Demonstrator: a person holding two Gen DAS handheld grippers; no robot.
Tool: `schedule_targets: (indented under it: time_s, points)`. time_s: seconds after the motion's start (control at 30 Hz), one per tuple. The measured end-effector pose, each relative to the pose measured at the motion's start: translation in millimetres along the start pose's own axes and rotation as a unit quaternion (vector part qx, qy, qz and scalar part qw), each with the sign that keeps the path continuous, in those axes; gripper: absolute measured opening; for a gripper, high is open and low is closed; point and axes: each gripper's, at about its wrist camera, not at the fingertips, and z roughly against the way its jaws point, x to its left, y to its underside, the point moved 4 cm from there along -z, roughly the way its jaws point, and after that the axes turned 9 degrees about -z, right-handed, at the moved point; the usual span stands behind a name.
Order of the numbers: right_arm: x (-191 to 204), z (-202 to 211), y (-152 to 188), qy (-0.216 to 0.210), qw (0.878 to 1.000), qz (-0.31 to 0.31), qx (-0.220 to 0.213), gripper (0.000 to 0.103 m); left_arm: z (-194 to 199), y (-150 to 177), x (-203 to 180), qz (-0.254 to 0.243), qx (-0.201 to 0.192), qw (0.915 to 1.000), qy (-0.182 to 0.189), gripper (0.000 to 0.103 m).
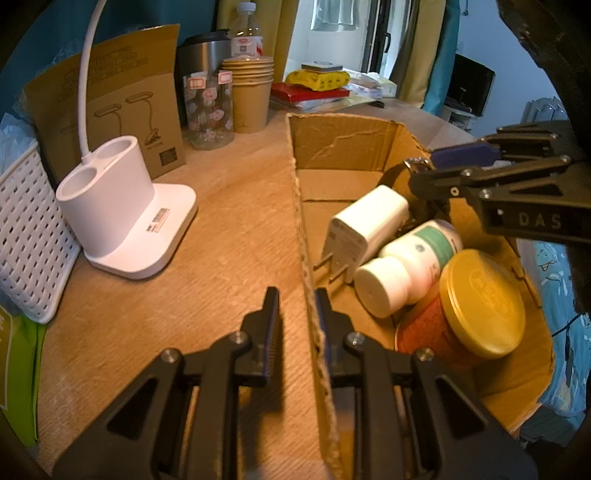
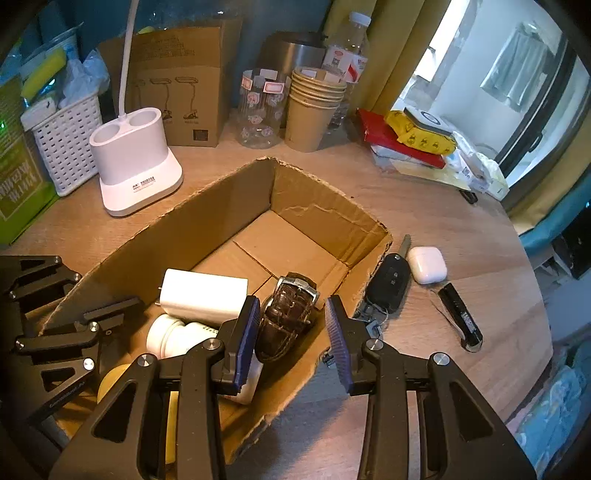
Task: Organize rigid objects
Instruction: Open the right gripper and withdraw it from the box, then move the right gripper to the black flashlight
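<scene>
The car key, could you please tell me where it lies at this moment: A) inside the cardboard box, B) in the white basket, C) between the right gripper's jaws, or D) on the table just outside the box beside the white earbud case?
D: the car key lies on the table outside the cardboard box, next to the white earbud case.

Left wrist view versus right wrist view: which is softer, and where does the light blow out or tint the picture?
Left wrist view: softer overall, the wooden desk slightly smeared, strong orange cast, the doorway bright. Right wrist view: crisper, the leather watch and car key sharp, the window washed out; both bend straight edges, as on the cardboard box, and darken at the corners.
</scene>
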Motion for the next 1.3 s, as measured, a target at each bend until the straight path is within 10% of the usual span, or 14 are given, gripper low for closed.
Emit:
schedule_targets:
  time_s: [1.3]
  points:
    - [-121.3, 47.2, 27.0, 0.052, 0.991, -0.112, -0.06, 0.06, -2.9, 0.2, 4.7, 0.01, 0.006, 0.9999, -0.011, 0.029]
